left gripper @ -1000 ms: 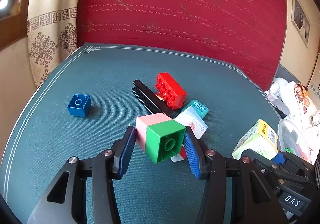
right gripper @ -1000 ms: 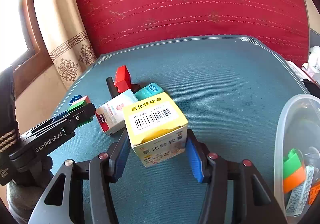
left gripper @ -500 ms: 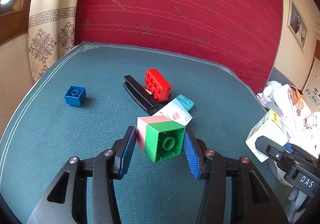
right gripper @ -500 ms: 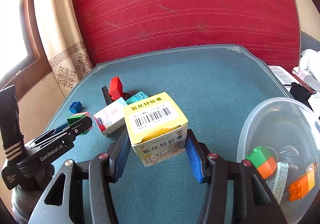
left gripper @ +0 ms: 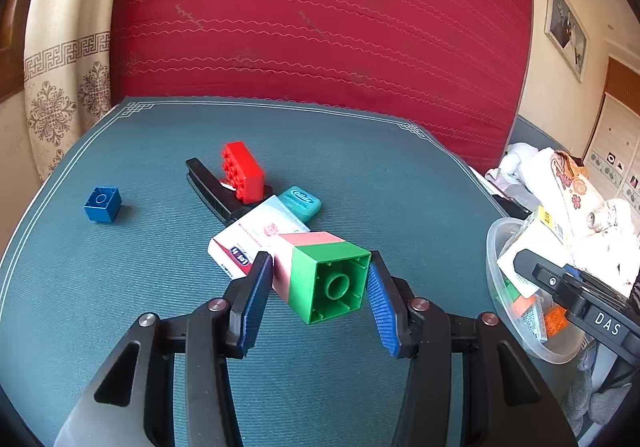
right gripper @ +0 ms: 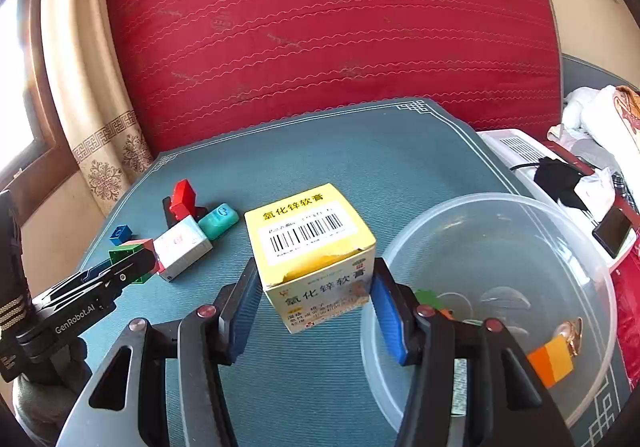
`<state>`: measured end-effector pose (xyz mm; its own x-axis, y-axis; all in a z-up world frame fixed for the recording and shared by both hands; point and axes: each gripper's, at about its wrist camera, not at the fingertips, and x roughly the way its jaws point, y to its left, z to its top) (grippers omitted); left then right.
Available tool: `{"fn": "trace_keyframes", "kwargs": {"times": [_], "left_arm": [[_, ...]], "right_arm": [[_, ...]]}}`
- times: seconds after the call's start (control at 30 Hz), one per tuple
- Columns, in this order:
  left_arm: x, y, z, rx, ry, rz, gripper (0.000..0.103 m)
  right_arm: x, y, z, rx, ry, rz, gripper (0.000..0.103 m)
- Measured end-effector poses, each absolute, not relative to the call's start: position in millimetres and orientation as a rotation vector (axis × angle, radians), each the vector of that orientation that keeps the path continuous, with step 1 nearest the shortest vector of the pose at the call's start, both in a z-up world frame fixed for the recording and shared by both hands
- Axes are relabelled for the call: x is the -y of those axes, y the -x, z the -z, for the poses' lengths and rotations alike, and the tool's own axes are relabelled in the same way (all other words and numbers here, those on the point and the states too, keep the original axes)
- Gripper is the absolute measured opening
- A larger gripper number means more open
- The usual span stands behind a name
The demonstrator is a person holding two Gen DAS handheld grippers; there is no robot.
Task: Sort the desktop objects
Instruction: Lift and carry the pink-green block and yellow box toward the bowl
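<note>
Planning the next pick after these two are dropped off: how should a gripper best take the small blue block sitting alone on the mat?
Grip the blue block across two opposite flat side walls, coming from above. It lies apart from the pile with its hollow underside facing up, so nothing crowds the fingers, and its straight, parallel sides probably suit the pads.

1. Left gripper (left gripper: pixel 316 299): black frame w/ cut-outs, silver screws, blue ribbed pads.
2. Right gripper (right gripper: pixel 312 307): same build; red-tinted screws.
3. Side markings: "GenRobot.AI" on left, "DAS" on right.
</note>
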<state>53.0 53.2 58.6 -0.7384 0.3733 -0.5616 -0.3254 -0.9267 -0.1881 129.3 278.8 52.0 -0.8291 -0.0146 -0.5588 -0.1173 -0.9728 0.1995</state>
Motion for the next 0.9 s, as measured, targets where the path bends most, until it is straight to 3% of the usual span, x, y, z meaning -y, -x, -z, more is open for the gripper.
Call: {"fn": "trace_keyframes", "kwargs": {"times": [0.17,0.27,0.57,0.77,0.9], "left_arm": [[-74.5,-57.2,-63.2,0.076,0.858,-2.587,0.050],[-89.0,-57.8,-65.1,0.052,0.858,-2.559,0.041],[-126.1,-65.8,-70.6,-0.034,0.821,-2.508,0.039],[-119.5,-59.2,-57.6,0.061,0.933,-2.449,0.040],[-118.9,-57.4,-48.4,0.118,0.988,-2.385,0.057]], "right_arm": [[-306.3,-138.4,-51.5,-0.360,0.877,-2.870,0.058],[-323.2,-144.3,-51.0,-0.368,0.861,-2.833,0.058],[-370.8,-161.8,-44.5,-0.409,0.853,-2.739,0.058],[-385.3,-163.0,-40.8,-0.445,0.840,-2.700,0.061],[-397.2,-163.7,-38.5,-0.492,0.828,-2.658,0.071]]}}
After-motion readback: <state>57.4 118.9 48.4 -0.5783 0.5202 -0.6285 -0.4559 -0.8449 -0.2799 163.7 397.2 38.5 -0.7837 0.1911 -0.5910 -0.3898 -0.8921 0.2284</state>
